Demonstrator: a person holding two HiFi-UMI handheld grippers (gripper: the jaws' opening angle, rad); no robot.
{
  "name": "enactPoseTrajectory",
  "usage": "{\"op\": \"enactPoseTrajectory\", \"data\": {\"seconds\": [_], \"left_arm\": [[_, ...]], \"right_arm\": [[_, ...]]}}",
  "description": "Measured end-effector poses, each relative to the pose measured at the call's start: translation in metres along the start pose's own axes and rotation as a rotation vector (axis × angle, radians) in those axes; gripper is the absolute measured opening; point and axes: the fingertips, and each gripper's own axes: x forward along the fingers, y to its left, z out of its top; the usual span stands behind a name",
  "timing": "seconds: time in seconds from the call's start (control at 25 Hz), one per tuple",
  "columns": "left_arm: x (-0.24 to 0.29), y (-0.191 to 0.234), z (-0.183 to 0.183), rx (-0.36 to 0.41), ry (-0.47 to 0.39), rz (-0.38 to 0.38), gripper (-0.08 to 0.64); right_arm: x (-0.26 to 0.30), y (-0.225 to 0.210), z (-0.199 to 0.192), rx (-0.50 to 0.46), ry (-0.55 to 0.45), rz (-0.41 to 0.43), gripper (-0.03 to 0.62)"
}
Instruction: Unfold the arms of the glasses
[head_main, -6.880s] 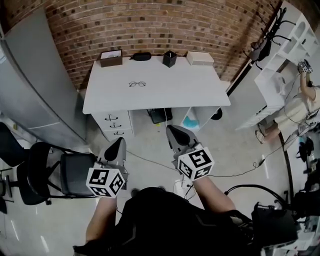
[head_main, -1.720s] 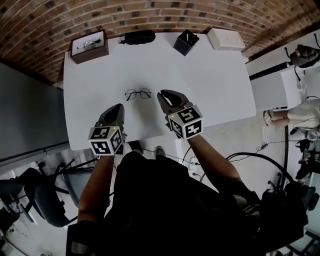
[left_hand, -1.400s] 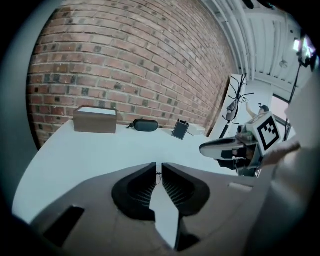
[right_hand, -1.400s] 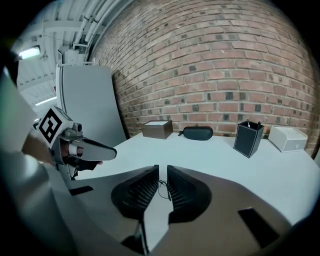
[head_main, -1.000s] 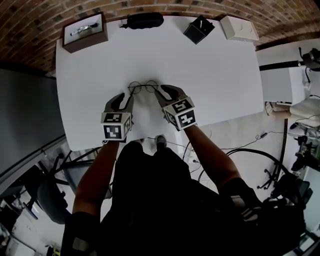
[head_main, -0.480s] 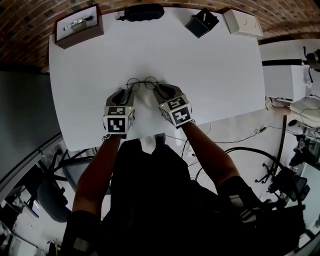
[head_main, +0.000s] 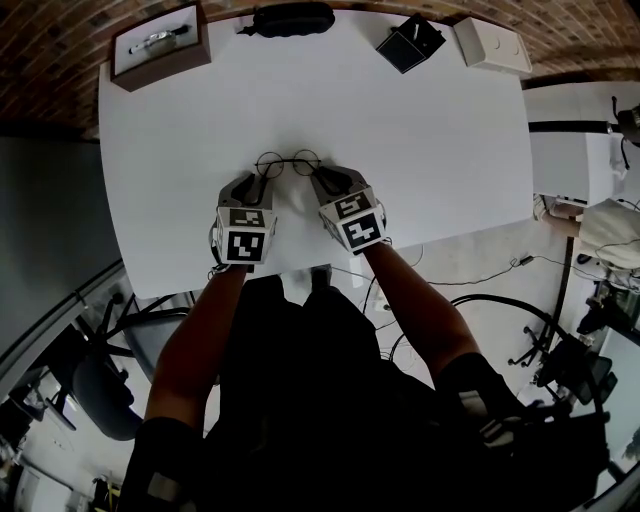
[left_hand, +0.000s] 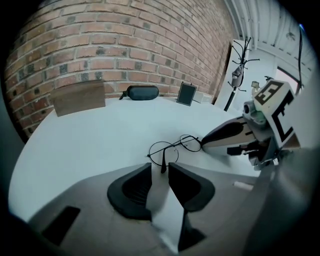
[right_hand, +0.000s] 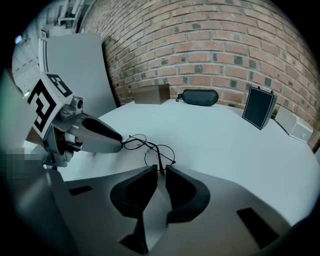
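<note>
**Head view.** A white surface (head_main: 430, 150) carries the glasses (head_main: 287, 161), which lie near its middle with the lenses side by side. The left tongs (head_main: 258, 184) and right tongs (head_main: 320, 180) point at the frame from the near side, one at each end. Each is held in a hand of the person below. Along the far edge stand a wooden box (head_main: 160, 45), a black case (head_main: 293, 18), a black stand (head_main: 405, 45) and a white box (head_main: 492, 45), all well apart from the glasses.

**Left gripper view.** The left tongs (left_hand: 160, 172) are released. Their jaws stand apart and have just been closing. The tip of one thin arm of the glasses (left_hand: 172, 148) reaches into the mouth of the gap, with surface showing on either side of it. The right tongs (left_hand: 204, 142) come in from the right, their tips at the other lens.

**Right gripper view.** The right tongs (right_hand: 160, 172) are also released, with a narrower gap, and their jaws have likewise just been closing. The other arm's tip sits between the pads at the front of the gap, and no pad is seen pressing on it. The glasses (right_hand: 150, 147) rest on the surface just beyond, and the left tongs (right_hand: 120, 142) meet the far lens.
</note>
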Motion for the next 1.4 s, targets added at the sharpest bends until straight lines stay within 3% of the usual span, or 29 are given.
{"op": "enactPoseTrajectory", "data": {"seconds": [0.36,0.52,0.64,0.8,1.4], "left_arm": [[-0.001,0.003,0.005,0.032,0.009,0.040,0.078],[0.000,-0.003,0.004,0.037,0.021,0.012,0.042],[-0.003,-0.003,0.008,-0.005,0.010,-0.008,0.040],[-0.007,-0.006,0.012,0.016,-0.013,-0.028,0.040],[-0.022,-0.033,0.027,-0.032,-0.089,-0.066,0.040]], "right_arm": [[0.000,0.001,0.001,-0.020,0.007,-0.021,0.035],[0.001,0.002,0.001,-0.014,0.005,-0.023,0.028],[0.001,0.001,0.004,0.021,-0.002,-0.026,0.028],[-0.005,0.002,0.009,0.023,-0.027,-0.014,0.028],[-0.037,0.009,0.035,-0.056,-0.185,0.014,0.026]]}}
